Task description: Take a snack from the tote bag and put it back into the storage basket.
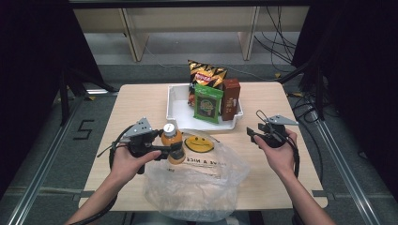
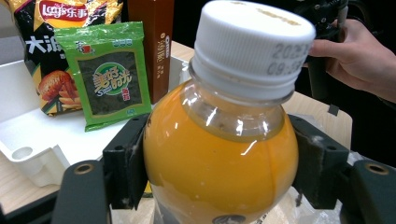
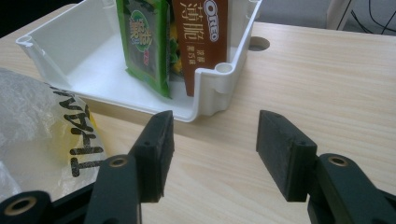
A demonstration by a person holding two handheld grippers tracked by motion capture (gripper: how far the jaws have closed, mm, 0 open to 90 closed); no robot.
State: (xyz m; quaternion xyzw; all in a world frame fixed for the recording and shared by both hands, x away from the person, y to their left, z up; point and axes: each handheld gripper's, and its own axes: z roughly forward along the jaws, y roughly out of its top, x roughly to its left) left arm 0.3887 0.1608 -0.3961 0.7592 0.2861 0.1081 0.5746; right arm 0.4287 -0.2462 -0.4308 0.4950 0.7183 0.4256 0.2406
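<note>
The left gripper (image 1: 174, 149) clamps a bottle (image 1: 172, 143) by its round body, one black pad pressed to each side, as the left gripper view shows close up. The bottle (image 2: 219, 154) stands upright over the near middle of the table (image 1: 136, 101), at the mouth of a clear plastic bag (image 1: 197, 180) that lies crumpled toward the near edge. It is a small clear bottle of opaque orange juice, filled up to the shoulder, with an empty clear neck, a ribbed white cap (image 2: 254, 44) and a grey date stamp on the cap's side; the stamp's last digits curve out of sight. The bottle's lower half and label are cut off at the bottom of that view, and in the high view the gripper covers much of its body. The bag bears a yellow smiley (image 1: 199, 143) and black lettering, partly folded and hard to read. The right gripper (image 1: 252, 133) hovers over bare wood at the right, jaws apart with nothing between them. Beyond stands a white tray (image 1: 176, 110) holding a chip bag (image 1: 206, 74), a green packet (image 1: 208, 103) and a brown box (image 1: 230, 98), all upright and overlapping, so the chip bag's lower part is hidden.
</note>
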